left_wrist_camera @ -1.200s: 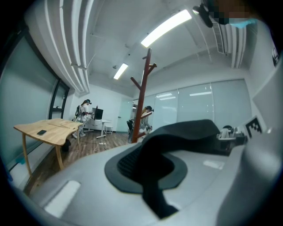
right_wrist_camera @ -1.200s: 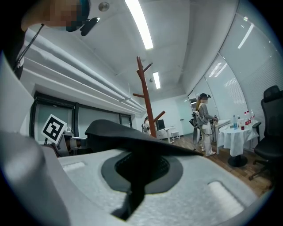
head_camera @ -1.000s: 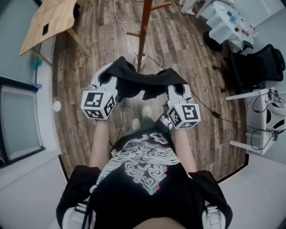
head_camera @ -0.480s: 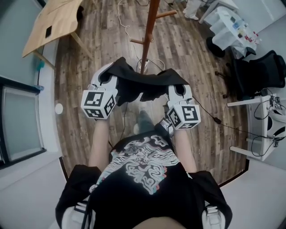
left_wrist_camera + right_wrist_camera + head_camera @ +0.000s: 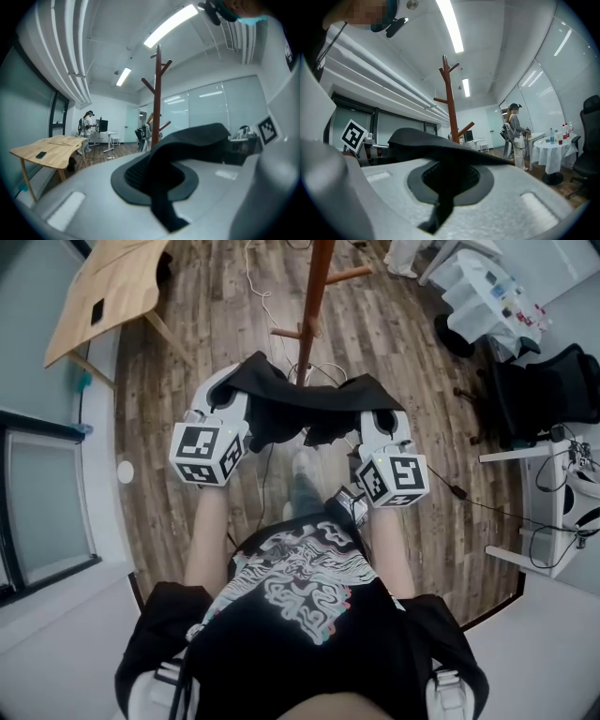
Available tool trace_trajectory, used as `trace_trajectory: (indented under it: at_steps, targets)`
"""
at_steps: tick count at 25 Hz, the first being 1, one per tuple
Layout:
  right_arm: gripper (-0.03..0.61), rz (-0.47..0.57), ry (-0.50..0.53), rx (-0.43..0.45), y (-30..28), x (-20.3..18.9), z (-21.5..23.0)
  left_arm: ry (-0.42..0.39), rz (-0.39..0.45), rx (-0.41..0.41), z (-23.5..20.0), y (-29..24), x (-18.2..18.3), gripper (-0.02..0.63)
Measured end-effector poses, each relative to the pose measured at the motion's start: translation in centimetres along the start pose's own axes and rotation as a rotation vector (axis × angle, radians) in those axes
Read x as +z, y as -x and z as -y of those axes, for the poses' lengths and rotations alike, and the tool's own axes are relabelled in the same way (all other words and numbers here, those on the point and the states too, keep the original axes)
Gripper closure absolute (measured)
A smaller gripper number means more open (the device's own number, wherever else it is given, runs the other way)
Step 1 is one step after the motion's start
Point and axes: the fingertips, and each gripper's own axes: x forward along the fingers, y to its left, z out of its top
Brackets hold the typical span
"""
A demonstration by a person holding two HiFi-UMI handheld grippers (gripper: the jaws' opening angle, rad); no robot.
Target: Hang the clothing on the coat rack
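A black garment point(image 5: 309, 404) hangs stretched between my two grippers at chest height. My left gripper point(image 5: 228, 401) is shut on its left edge, and black cloth point(image 5: 164, 173) runs between the jaws in the left gripper view. My right gripper point(image 5: 375, 411) is shut on the right edge, with black cloth point(image 5: 445, 187) pinched in the right gripper view. The brown wooden coat rack point(image 5: 314, 296) stands straight ahead, just beyond the garment. Its pole and bare pegs point(image 5: 158, 93) rise to the ceiling in the left gripper view, and the same coat rack point(image 5: 451, 101) shows in the right gripper view.
A wooden table point(image 5: 103, 287) stands at the far left. A round table with a white cloth point(image 5: 483, 292), a black office chair point(image 5: 548, 381) and a white desk point(image 5: 553, 493) are at the right. Cables point(image 5: 258, 287) trail over the wood floor. A person point(image 5: 516, 133) stands further back.
I have stepped a little closer to the coat rack, holding the garment in both grippers. The grippers have risen slightly and spread a bit apart.
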Motion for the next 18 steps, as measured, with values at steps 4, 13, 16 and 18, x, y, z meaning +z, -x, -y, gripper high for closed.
trace_trajectory:
  at_steps: [4,13,16,18]
  targets:
    - [0.577,-0.004,-0.005,-0.005,-1.1,-0.1,0.7,0.001,-0.004,-0.008,-0.5,-1.3,0.1,0.604]
    - [0.577,-0.014,-0.013,-0.009,-4.0,-0.1,2.3,0.002,-0.008,-0.025,-1.6,-3.9,0.7,0.604]
    - [0.577,-0.019,-0.018,-0.010,-4.9,-0.3,2.7,0.006,-0.010,-0.026,-2.1,-4.8,0.7,0.604]
    - [0.577,-0.022,-0.024,-0.006,-5.3,-0.5,3.0,0.007,-0.015,-0.024,-2.3,-5.3,0.6,0.604]
